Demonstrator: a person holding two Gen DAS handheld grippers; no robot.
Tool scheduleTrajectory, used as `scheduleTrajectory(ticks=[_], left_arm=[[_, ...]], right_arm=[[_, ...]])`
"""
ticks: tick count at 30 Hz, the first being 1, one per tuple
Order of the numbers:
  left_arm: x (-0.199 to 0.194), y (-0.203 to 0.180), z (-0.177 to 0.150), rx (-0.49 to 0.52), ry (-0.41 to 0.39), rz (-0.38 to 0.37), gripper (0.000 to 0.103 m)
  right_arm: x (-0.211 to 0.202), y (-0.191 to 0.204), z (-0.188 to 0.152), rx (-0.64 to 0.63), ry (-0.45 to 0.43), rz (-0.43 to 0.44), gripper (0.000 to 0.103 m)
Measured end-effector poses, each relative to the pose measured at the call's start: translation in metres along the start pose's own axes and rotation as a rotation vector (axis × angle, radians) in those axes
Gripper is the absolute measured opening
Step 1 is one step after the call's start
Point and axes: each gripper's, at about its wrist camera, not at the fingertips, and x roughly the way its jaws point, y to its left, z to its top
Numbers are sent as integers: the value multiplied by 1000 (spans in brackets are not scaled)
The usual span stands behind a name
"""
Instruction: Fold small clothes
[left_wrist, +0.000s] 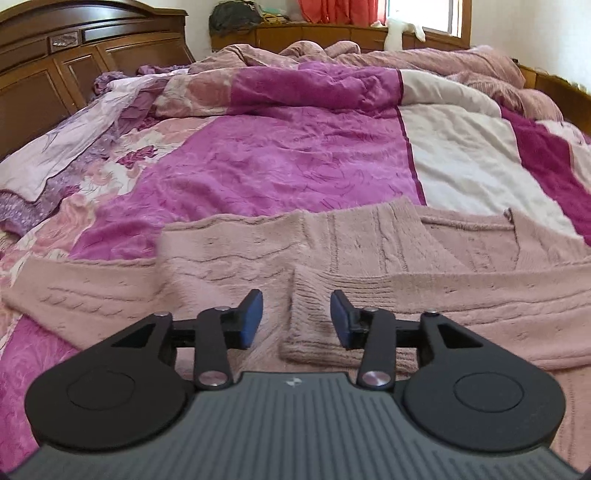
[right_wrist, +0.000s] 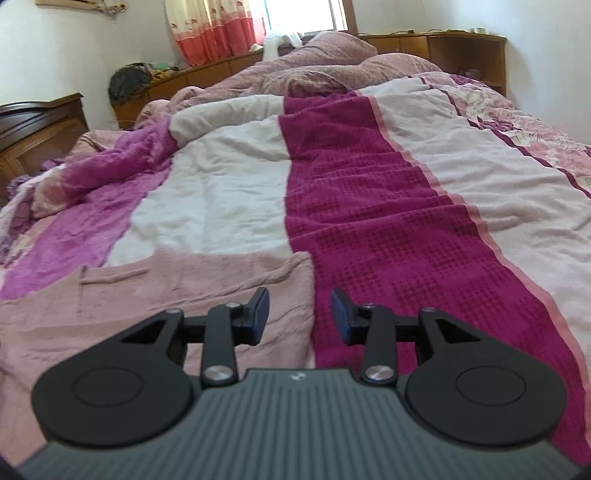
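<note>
A dusty-pink cable-knit sweater (left_wrist: 369, 243) lies flat on the bed with a sleeve folded across its body; the ribbed cuff (left_wrist: 317, 321) rests just ahead of my left gripper (left_wrist: 297, 319). That gripper is open, its blue pads (left_wrist: 253, 317) apart above the knit, nothing between them. In the right wrist view the same sweater (right_wrist: 166, 295) fills the lower left, its right edge running down beside the magenta stripe. My right gripper (right_wrist: 300, 317) hovers over that edge, open and holding nothing.
The bed is covered by a quilt (left_wrist: 295, 155) in purple, white and magenta stripes (right_wrist: 369, 206). Crumpled pink bedding (right_wrist: 314, 70) piles at the far end. A dark wooden headboard (left_wrist: 55, 62) stands on the left, low cabinets (right_wrist: 443, 51) behind.
</note>
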Motion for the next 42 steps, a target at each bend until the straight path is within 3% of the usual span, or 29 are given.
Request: scheduleTrajectory(ticks=[5, 8, 18, 24, 30, 37, 42], left_arm=[[-22, 12, 1, -27, 7, 3, 56], [-36, 23, -1, -43, 1, 22, 64], [-56, 82, -15, -146, 30, 123, 74], [-45, 122, -25, -270, 45, 175, 76], [-18, 149, -31, -328, 62, 242, 77], [12, 180, -33, -517, 65, 219, 78], [28, 182, -30, -497, 52, 229, 84]], right_arm=[[-31, 12, -4, 19, -10, 47, 41], [-46, 21, -7, 46, -7, 81, 51], [-77, 54, -33, 47, 35, 148, 51], [-78, 68, -57, 29, 65, 136, 51], [-71, 83, -77, -11, 97, 100, 51], [-62, 95, -93, -77, 118, 60, 51], [-57, 93, -100, -72, 124, 47, 52]])
